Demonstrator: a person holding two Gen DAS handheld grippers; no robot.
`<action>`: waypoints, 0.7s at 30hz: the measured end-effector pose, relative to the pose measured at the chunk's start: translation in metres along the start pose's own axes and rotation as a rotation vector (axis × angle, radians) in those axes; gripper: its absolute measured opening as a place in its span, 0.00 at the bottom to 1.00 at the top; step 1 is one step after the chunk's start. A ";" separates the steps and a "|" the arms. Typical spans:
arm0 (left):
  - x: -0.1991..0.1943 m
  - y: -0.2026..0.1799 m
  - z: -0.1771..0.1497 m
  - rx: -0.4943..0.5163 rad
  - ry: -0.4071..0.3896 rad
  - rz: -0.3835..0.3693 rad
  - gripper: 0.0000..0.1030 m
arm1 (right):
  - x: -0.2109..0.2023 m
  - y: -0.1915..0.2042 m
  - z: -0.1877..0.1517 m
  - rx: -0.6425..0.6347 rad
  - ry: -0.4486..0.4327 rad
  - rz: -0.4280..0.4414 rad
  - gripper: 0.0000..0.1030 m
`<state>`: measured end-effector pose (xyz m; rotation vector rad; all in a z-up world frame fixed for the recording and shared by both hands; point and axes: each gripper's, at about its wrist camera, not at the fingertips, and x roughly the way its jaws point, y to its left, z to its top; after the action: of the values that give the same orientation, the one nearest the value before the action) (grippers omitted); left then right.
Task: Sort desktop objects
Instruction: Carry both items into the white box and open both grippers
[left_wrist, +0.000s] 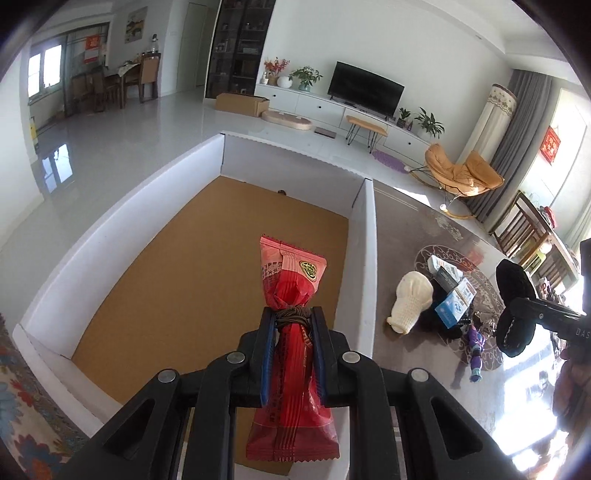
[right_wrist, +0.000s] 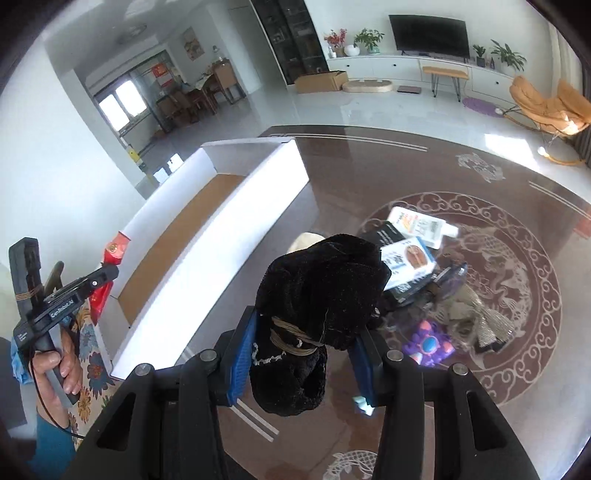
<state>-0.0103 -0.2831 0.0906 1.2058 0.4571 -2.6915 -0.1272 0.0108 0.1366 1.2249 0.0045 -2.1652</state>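
My left gripper (left_wrist: 293, 314) is shut on a red snack packet (left_wrist: 291, 280), pinched at its waist. It hangs over the brown floor of a white-walled box (left_wrist: 110, 236). In the right wrist view the same gripper (right_wrist: 107, 275) sits at the far left beside the box (right_wrist: 258, 206), with the red packet (right_wrist: 115, 251) sticking out of it. My right gripper (right_wrist: 306, 325) is shut on a black fuzzy cloth (right_wrist: 325, 280), held above the dark patterned table (right_wrist: 517, 277). The left wrist view shows that black cloth (left_wrist: 513, 280) at the right edge.
On the table right of the box lies a pile: a white knitted item (left_wrist: 410, 299), a white bottle (right_wrist: 417, 225), small cartons (right_wrist: 410, 258), a purple toy (right_wrist: 428, 343) and silvery fabric (right_wrist: 487, 325). A hand (right_wrist: 55, 365) holds the left gripper over a floral cloth (right_wrist: 92, 365).
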 end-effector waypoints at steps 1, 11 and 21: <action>0.004 0.012 0.001 -0.017 0.015 0.022 0.17 | 0.011 0.026 0.010 -0.034 0.000 0.035 0.46; 0.049 0.061 -0.013 -0.109 0.155 0.121 0.21 | 0.136 0.212 0.044 -0.318 0.069 0.126 0.54; 0.019 0.031 -0.016 -0.086 0.031 0.152 0.65 | 0.138 0.187 0.030 -0.281 -0.023 0.106 0.96</action>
<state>-0.0032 -0.3076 0.0601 1.2083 0.4610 -2.5032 -0.1002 -0.2196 0.1033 1.0161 0.2213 -2.0072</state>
